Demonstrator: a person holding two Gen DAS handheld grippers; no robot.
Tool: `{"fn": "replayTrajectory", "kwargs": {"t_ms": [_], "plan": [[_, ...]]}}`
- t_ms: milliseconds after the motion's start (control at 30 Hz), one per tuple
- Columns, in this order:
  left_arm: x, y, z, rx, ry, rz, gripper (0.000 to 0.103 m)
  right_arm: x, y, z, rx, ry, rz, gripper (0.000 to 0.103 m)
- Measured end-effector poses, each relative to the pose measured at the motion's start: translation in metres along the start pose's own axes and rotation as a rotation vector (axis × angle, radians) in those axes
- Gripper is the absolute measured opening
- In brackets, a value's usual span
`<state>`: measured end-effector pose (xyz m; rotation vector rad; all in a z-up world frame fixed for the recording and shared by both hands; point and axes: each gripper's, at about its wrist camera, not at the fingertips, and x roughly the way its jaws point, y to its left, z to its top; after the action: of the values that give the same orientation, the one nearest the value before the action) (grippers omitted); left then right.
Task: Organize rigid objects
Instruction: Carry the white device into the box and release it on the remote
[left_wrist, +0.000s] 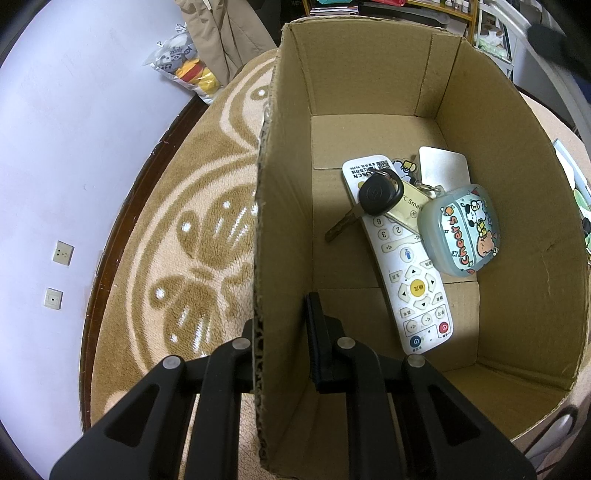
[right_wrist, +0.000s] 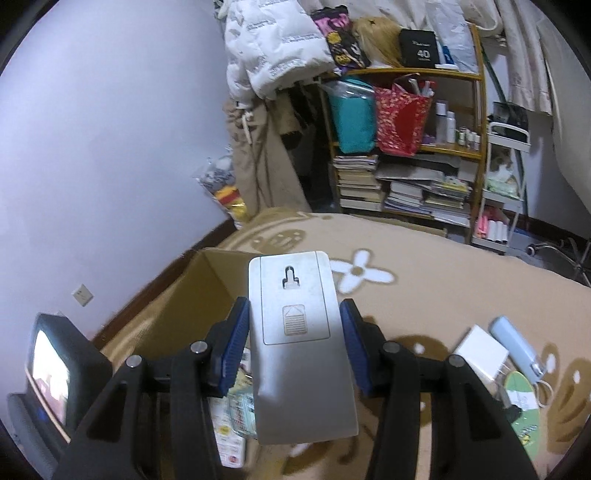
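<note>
Now | left gripper (left_wrist: 284, 332) pinches box wall (left_wrist: 284, 221) | right gripper (right_wrist: 295, 347) clamps silver remote (right_wrist: 295, 332) | bookshelf (right_wrist: 406, 147) behind

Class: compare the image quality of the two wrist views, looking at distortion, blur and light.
Left wrist view: strong fisheye bending of the cardboard box walls, but sharp, with readable remote buttons. Right wrist view: softer, slightly blurred; the grey panel between the fingers shows a shadowed lower half; dark corners in both.
</note>
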<state>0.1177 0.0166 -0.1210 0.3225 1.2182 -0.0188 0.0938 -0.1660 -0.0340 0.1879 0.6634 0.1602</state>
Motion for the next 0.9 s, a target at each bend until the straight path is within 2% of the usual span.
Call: {"fn": "replayTrajectory", "kwargs": {"t_ms": [367,900], "plan": [[0.0,-0.001,0.0,-0.001,0.0,-0.002,0.013,0.015,0.032,-0.005,-0.057,0.025,0.041,0.053],[0.002,-0.001,-0.002,-0.001,0.002,-0.005,0.013,0.03,0.034,-0.008,-0.049,0.044,0.053,0.053]]}}
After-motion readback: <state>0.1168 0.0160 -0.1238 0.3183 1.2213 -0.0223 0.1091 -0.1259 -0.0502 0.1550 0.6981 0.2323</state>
